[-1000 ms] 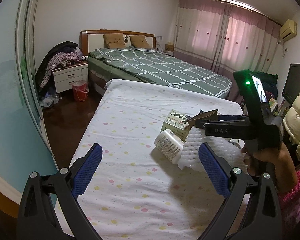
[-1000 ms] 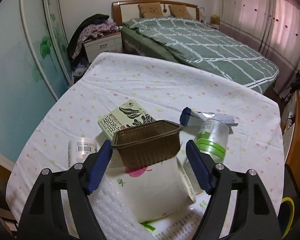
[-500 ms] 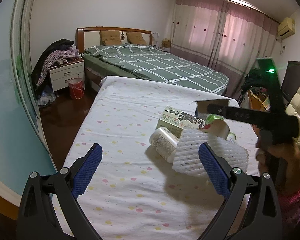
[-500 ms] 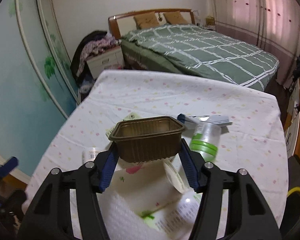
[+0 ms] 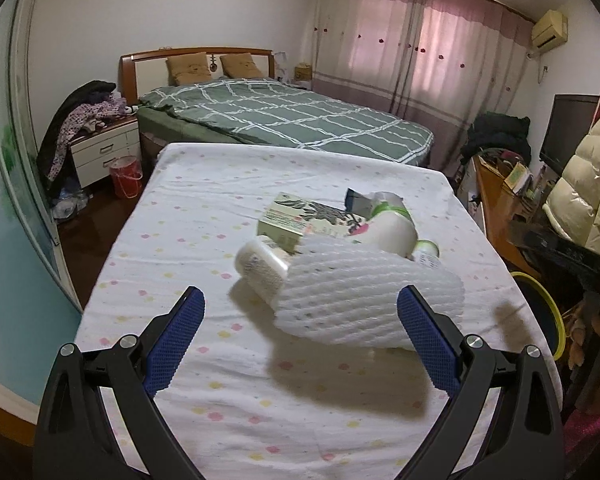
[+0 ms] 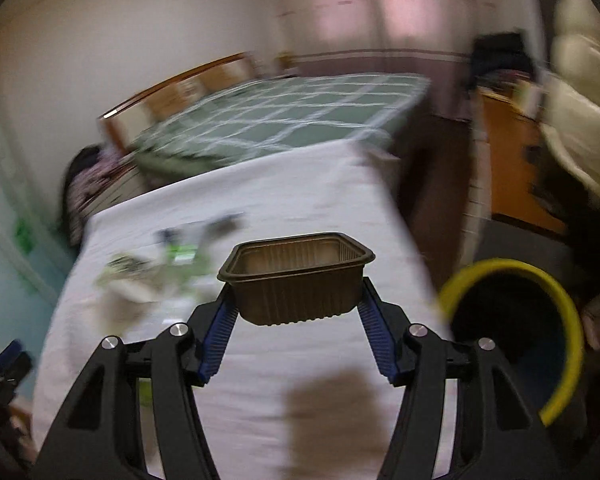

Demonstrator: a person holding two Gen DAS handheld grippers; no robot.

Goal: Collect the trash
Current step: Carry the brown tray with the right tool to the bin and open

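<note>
My right gripper (image 6: pixel 296 316) is shut on a brown plastic tray (image 6: pixel 296 280), its blue pads pressing both side walls, and holds it in the air above the table's right part. A yellow-rimmed black bin (image 6: pixel 500 266) stands just to the right of it, below the table's edge. My left gripper (image 5: pixel 300 332) is open and empty, low over the cloth. Just ahead of it lie a white foam net (image 5: pixel 364 296), a white bottle (image 5: pixel 260 268), a green-and-white box (image 5: pixel 288 220) and a white cup with green bands (image 5: pixel 392 228).
The table (image 5: pixel 204 208) wears a white dotted cloth. The bin's rim (image 5: pixel 540 300) shows beside its right edge, under the right tool's black body (image 5: pixel 564 252). A green bed (image 5: pixel 292 120), a nightstand (image 5: pixel 104 152), a red pail (image 5: pixel 126 176) and a cream jacket (image 5: pixel 588 184) lie beyond.
My right gripper closed on the brown tray, lifted it off the pile and swung right towards the yellow-rimmed bin. My left gripper drifted closer to the foam net, still open.
</note>
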